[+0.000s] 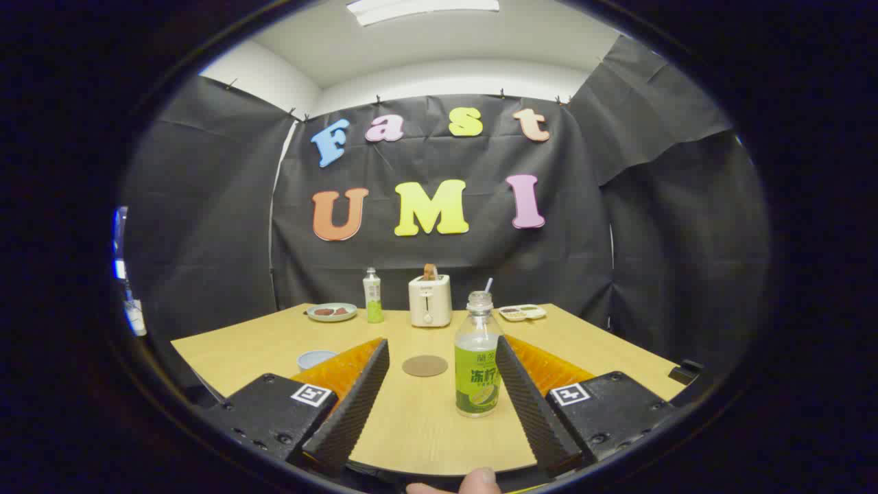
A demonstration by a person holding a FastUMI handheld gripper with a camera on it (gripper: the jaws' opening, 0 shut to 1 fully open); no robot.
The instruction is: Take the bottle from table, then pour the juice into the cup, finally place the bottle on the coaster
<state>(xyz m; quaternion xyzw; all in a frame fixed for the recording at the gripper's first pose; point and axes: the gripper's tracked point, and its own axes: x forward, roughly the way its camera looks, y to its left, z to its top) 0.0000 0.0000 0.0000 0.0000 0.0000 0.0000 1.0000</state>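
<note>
An uncapped clear bottle (477, 360) with a green label stands upright on the wooden table (425, 418). It sits between my fingers, close against the right finger (528, 401) and well apart from the left finger (353, 398). My gripper (442, 350) is open and holds nothing. A round brown coaster (424, 366) lies flat on the table just left of the bottle, beyond the fingertips. A pale blue cup (315, 359) sits to the left, partly hidden behind the left finger.
At the table's back stand a second green bottle (372, 296), a cream toaster (430, 300), a plate with food (331, 312) and a small tray (522, 313). A fingertip (480, 480) shows below the gripper.
</note>
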